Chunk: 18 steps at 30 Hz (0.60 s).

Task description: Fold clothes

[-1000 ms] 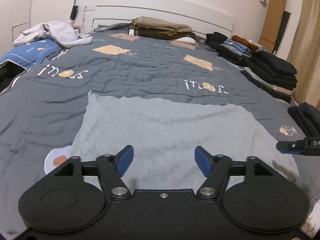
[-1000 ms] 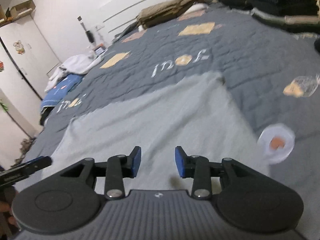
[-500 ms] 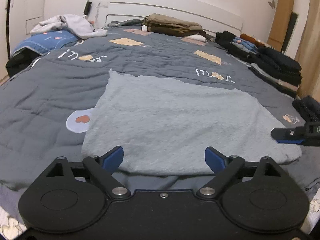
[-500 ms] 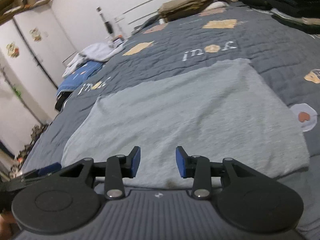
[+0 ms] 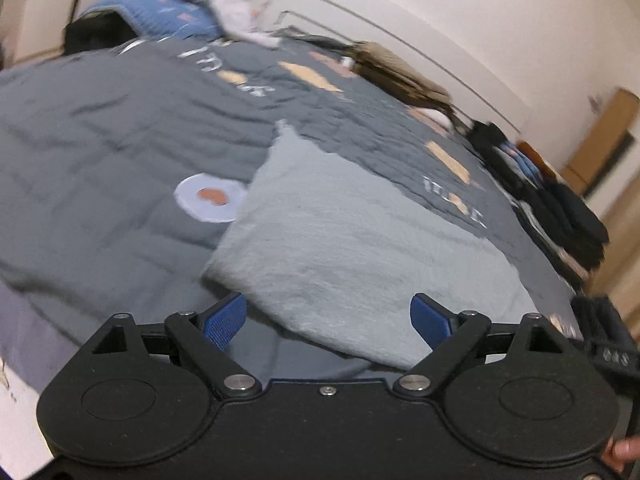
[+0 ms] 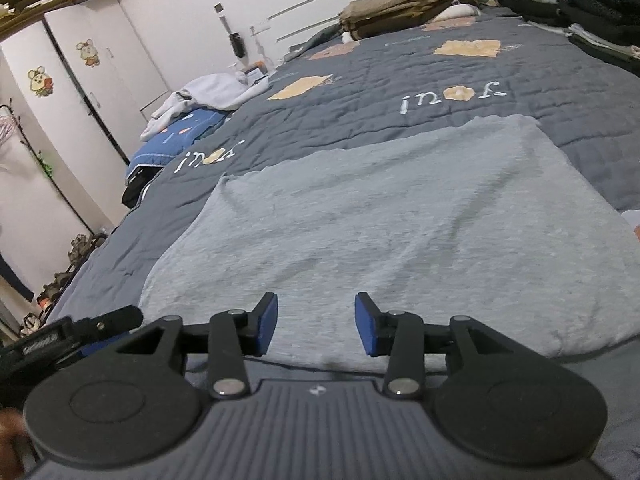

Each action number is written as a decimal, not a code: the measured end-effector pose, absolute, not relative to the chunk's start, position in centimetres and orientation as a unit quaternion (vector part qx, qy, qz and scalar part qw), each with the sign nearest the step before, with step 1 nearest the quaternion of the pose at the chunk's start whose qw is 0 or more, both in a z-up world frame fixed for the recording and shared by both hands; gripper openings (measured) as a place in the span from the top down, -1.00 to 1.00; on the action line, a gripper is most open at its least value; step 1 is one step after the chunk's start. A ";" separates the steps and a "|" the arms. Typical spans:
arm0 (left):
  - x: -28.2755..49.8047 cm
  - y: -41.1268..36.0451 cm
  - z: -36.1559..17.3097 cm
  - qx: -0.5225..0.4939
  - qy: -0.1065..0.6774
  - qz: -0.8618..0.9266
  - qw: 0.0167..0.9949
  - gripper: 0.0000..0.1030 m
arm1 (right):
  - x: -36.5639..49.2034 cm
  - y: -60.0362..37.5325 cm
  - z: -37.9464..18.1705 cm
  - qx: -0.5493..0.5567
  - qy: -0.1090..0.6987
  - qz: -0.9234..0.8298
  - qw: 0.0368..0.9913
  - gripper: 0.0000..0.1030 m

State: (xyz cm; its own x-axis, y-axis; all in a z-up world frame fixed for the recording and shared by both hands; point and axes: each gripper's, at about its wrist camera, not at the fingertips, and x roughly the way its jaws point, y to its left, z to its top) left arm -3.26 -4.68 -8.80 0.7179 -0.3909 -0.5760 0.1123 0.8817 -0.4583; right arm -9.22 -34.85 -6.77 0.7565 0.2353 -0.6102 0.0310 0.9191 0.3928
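Observation:
A light grey garment (image 5: pixel 360 240) lies flat as a folded rectangle on the dark grey quilt (image 5: pixel 100 152). My left gripper (image 5: pixel 328 320) is open wide and tilted just above the garment's near left corner, with nothing pinched between its blue pads. My right gripper (image 6: pixel 316 328) hovers over the near edge of the same garment (image 6: pixel 400 220); its jaws are opening a little and nothing is between them. Each view catches the other gripper at its side: the left gripper (image 6: pixel 80 332) and the right gripper (image 5: pixel 608 352).
Stacks of dark folded clothes (image 6: pixel 592 4) line the bed's right side. A tan folded pile (image 6: pixel 400 8) sits by the headboard. A white garment heap (image 6: pixel 208 92) lies on a blue pillow at the far left. A white wardrobe (image 6: pixel 80 100) stands left of the bed.
The left gripper's jaws widened; it rolled and shifted to the garment's near left corner. The right gripper drew back from over the cloth to its near edge, jaws slightly wider.

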 end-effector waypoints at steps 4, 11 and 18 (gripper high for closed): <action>-2.6 -4.0 -9.8 -0.237 0.363 -0.129 0.892 -0.72 | -9.1 -34.1 -7.0 0.193 0.350 0.064 0.914 0.19; -1.7 -4.2 -11.1 -0.267 0.378 -0.125 0.877 -0.70 | -9.1 -33.3 -6.9 0.187 0.353 0.079 0.913 0.19; -0.9 -4.7 -12.0 -0.270 0.388 -0.113 0.874 -0.70 | -9.0 -33.4 -7.1 0.189 0.353 0.087 0.912 0.19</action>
State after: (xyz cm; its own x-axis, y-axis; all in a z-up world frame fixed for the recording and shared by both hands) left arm -0.94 -4.70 -11.99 0.6730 -0.4075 -0.6173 -0.0110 0.8289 -0.5593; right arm -9.03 -33.40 -7.07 0.7357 0.2919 -0.6111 -0.0250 0.9134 0.4062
